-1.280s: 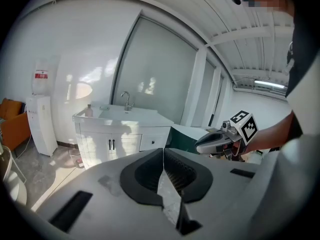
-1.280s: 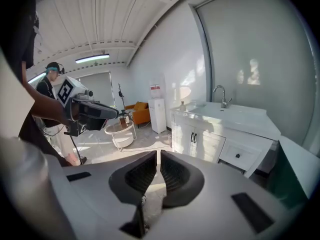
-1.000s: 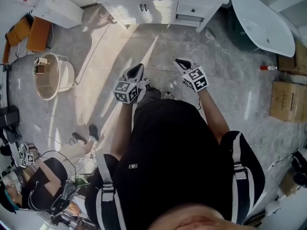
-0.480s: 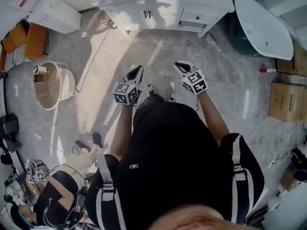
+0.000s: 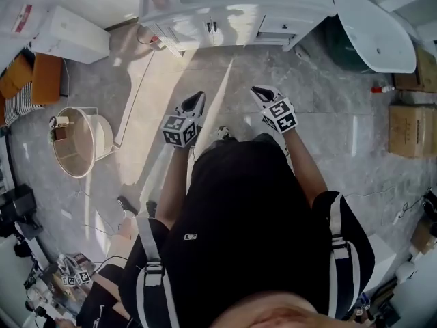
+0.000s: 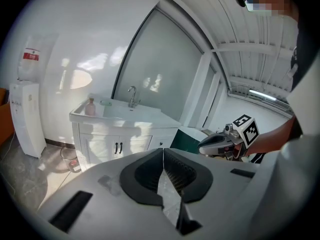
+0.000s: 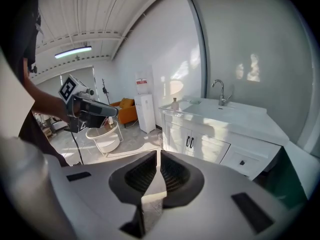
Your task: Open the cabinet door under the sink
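Note:
The white vanity cabinet (image 5: 232,20) under the sink stands against the far wall, its two doors closed, with a pair of black handles (image 5: 212,26) at the middle. Both grippers are held out over the floor, well short of it. My left gripper (image 5: 198,96) is shut and empty, and my right gripper (image 5: 258,89) is shut and empty too. In the left gripper view the closed jaws (image 6: 163,150) point toward the cabinet doors (image 6: 118,148) below the faucet (image 6: 131,95). In the right gripper view the jaws (image 7: 158,153) face the door handles (image 7: 190,142).
A white bathtub (image 5: 372,29) sits right of the vanity, with cardboard boxes (image 5: 410,121) beyond. A white water dispenser (image 5: 68,29), an orange chair (image 5: 44,74) and a round white side table (image 5: 75,142) stand left. Another person (image 5: 102,299) is at lower left. A cable runs across the floor.
Both grippers and the person holding them have advanced across the floor toward the vanity, which now sits lower and nearer in the head view. Both pairs of jaws stayed shut.

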`<control>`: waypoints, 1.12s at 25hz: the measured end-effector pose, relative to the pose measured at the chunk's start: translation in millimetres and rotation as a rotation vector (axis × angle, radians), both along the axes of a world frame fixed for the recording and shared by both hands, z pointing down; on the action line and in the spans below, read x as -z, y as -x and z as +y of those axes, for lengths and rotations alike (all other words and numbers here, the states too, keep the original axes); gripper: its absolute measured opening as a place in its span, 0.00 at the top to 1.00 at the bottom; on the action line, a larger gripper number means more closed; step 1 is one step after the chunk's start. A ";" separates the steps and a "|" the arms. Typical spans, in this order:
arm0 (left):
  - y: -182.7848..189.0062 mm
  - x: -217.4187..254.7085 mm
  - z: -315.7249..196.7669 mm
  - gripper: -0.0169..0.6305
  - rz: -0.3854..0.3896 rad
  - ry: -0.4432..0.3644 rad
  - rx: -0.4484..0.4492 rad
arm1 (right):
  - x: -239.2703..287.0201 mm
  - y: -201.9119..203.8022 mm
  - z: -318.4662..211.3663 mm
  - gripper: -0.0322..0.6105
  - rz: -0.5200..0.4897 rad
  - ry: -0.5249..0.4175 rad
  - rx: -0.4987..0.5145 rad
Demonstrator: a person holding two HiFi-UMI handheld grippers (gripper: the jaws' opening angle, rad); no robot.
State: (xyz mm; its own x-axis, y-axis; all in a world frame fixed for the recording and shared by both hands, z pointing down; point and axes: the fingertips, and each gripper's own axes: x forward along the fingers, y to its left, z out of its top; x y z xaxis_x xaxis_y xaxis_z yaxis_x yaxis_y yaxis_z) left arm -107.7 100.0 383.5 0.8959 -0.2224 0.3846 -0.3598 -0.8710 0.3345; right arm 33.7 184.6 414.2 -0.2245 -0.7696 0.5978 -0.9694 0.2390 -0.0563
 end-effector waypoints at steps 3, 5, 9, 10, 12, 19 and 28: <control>6.2 -2.4 -14.2 0.95 -0.008 -0.007 -0.018 | -2.8 6.2 -12.9 0.83 0.003 -0.002 -0.008; 11.6 -1.5 -18.2 0.95 -0.008 -0.008 -0.009 | -5.6 9.6 -15.5 0.83 -0.006 0.003 -0.010; 19.6 -0.5 -27.6 0.95 -0.009 -0.012 0.015 | -15.3 10.5 -27.8 0.83 -0.015 0.018 0.001; 23.5 -1.9 -31.4 0.95 -0.012 -0.009 0.024 | -16.5 12.0 -33.9 0.83 -0.017 0.018 0.007; 33.5 -7.5 -38.9 0.95 -0.020 0.006 0.052 | -17.8 16.3 -48.2 0.83 -0.018 0.017 0.029; 46.6 -32.8 -52.5 0.95 -0.040 0.043 0.179 | -29.0 16.4 -83.2 0.83 -0.025 0.021 0.147; -21.2 -63.9 -88.7 0.95 -0.083 0.090 0.307 | -44.9 -39.4 -135.7 0.83 -0.053 0.066 0.300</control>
